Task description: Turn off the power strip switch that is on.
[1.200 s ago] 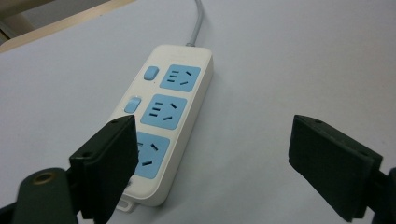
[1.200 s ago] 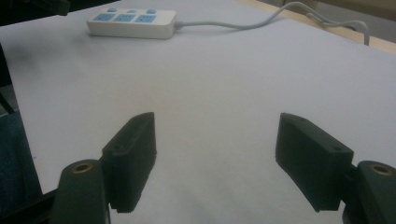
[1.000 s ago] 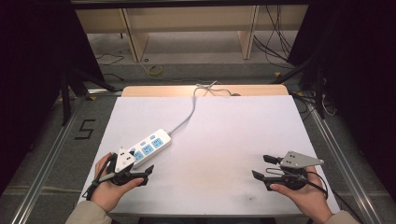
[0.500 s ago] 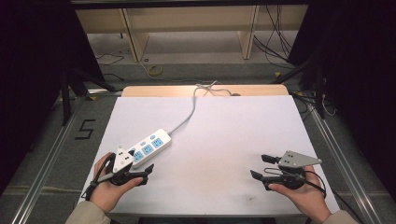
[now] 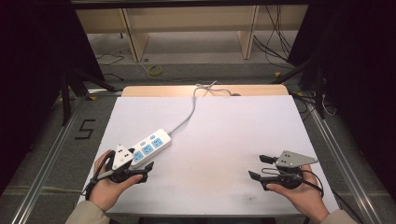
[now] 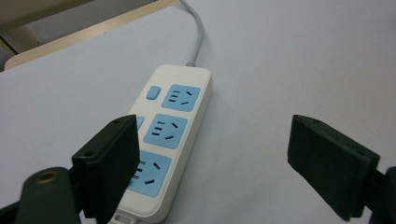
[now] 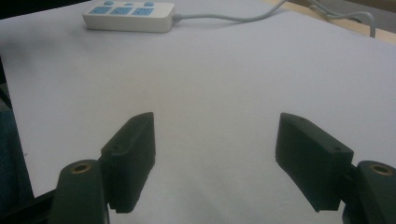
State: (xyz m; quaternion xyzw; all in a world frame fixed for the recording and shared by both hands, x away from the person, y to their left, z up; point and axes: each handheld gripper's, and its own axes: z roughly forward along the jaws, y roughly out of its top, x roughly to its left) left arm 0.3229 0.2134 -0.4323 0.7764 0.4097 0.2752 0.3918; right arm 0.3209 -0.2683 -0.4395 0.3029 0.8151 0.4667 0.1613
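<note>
White plastic with three pale blue sockets: that is the power strip (image 5: 148,146) we have in front of us, lying flat on the white table (image 5: 224,135) toward its near left corner. Its long axis runs on a slant, from the near left up to the far right, and its grey cord (image 5: 189,114) leaves the far end and trails off over the back edge of the table.

Our left gripper (image 5: 140,163) sits right at the near end of the strip, jaws spread wide with nothing between them. In the left gripper view one jaw already overlaps the strip's near corner, while the other stands well out over bare table, so the strip (image 6: 166,135) lies off to one side of the gap rather than centred in it. Whether that jaw touches the plastic we cannot tell.

Our right gripper (image 5: 259,168) rests well apart at the near right of the table, jaws likewise open and empty, with the strip (image 7: 128,16) far off across the white surface in its own view.

We judge the left hand to be the nearer one by far. To close on the strip across its narrow width, we would need to shift the gripper sideways until the body sits between both jaws.
</note>
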